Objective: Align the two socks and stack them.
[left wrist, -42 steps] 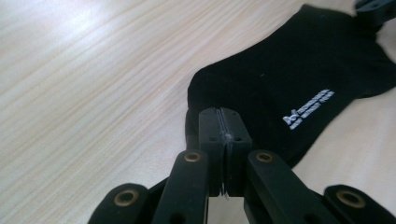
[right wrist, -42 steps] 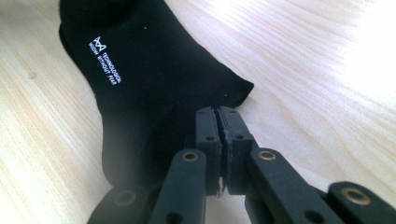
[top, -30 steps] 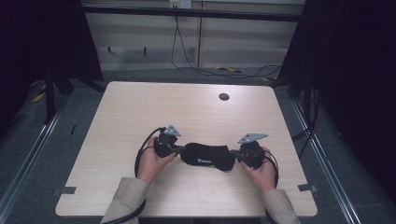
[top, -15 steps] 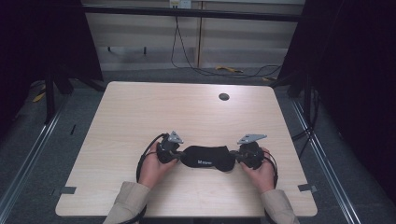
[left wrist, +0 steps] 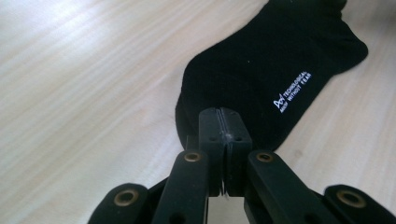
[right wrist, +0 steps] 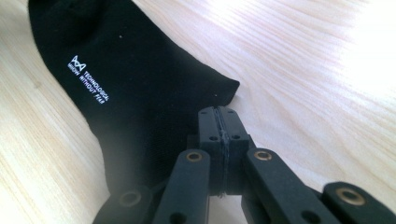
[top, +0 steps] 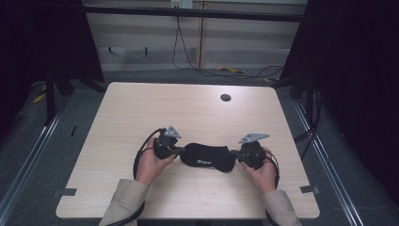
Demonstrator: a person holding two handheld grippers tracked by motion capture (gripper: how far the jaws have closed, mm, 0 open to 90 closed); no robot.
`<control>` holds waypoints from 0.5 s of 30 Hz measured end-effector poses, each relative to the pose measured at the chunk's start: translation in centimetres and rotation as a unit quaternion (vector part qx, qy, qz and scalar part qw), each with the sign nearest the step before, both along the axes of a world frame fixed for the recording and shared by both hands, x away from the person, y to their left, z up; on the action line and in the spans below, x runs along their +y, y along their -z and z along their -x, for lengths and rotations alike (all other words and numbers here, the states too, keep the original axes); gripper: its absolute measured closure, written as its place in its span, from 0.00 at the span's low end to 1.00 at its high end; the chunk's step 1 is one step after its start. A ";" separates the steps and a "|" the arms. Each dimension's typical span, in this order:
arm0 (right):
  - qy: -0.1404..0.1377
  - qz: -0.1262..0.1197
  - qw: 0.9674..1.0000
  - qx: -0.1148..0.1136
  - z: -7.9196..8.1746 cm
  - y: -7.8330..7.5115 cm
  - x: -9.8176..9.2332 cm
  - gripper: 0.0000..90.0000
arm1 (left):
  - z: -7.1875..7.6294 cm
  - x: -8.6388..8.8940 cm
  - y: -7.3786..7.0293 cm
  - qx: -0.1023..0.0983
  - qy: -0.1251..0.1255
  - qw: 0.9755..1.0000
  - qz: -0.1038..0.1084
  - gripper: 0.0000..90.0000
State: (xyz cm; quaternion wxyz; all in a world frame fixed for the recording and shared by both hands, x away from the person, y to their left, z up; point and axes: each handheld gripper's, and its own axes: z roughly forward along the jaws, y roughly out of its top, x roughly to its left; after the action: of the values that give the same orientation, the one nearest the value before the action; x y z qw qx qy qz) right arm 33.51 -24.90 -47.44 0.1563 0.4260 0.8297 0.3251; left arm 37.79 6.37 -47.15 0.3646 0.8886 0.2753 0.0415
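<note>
In the lower middle of the high view, the left gripper (top: 178, 150) and right gripper (top: 234, 156) each pinch one end of the black sock (top: 207, 157), jaws pressed fully together. The sock lies flat between them. Bare table (top: 155, 108) stretches beyond toward the grommet hole (top: 225, 98) near the far edge.

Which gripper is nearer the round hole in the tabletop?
Right. The right gripper sits at the black sock's right end, almost straight below the round hole; the left gripper, at the sock's left end, is farther off to the side.
</note>
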 end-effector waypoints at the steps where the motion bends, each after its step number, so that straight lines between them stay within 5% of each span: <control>1: -0.001 0.002 1.000 0.001 0.0 0.1 0.0 1.00 | 0.2 -0.1 0.3 0.006 0.003 1.000 -0.004 0.99; 7: 0.000 0.004 1.000 0.004 0.1 0.7 0.0 0.99 | 0.3 -0.2 2.1 0.016 -0.002 1.000 -0.004 0.98; 15: -0.001 0.004 1.000 0.000 0.4 0.9 0.1 0.99 | 0.7 -0.4 1.9 -0.019 -0.001 0.999 -0.040 0.95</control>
State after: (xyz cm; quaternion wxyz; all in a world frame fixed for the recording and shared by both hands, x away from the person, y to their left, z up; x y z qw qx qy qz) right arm 33.11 -24.84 -48.30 0.1576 0.4248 0.8312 0.3221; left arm 37.08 5.96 -49.06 0.3343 0.9010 0.2676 0.0697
